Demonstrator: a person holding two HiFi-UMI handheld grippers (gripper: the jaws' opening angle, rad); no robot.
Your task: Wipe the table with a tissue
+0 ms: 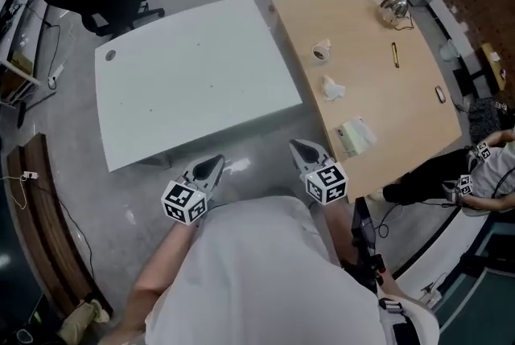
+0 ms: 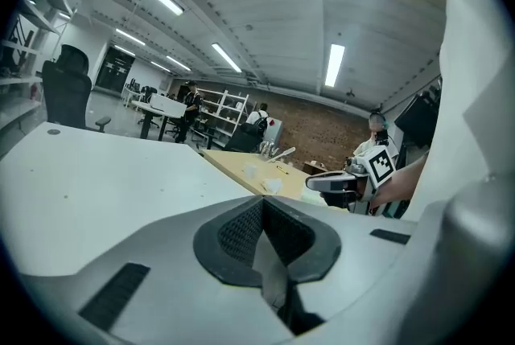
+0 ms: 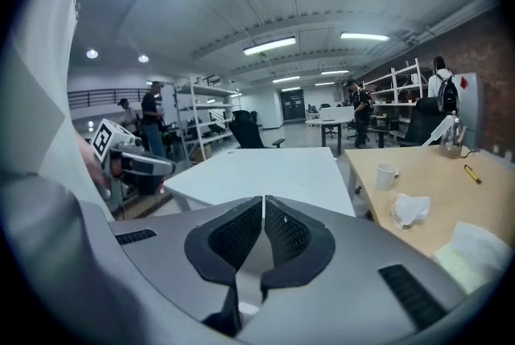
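In front of the light wooden table (image 1: 386, 110), left gripper (image 1: 214, 165) and right gripper (image 1: 299, 147) are closed, empty; the right should open before reaching the crumpled white tissue (image 1: 332, 88).

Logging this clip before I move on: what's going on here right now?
A person stands facing two tables with a gripper in each hand. The left gripper and right gripper are both shut with nothing between their jaws, held in the air short of the tables. A crumpled tissue lies untouched on the wooden table, near a cup. The white table is beside it. Wiping has not begun.
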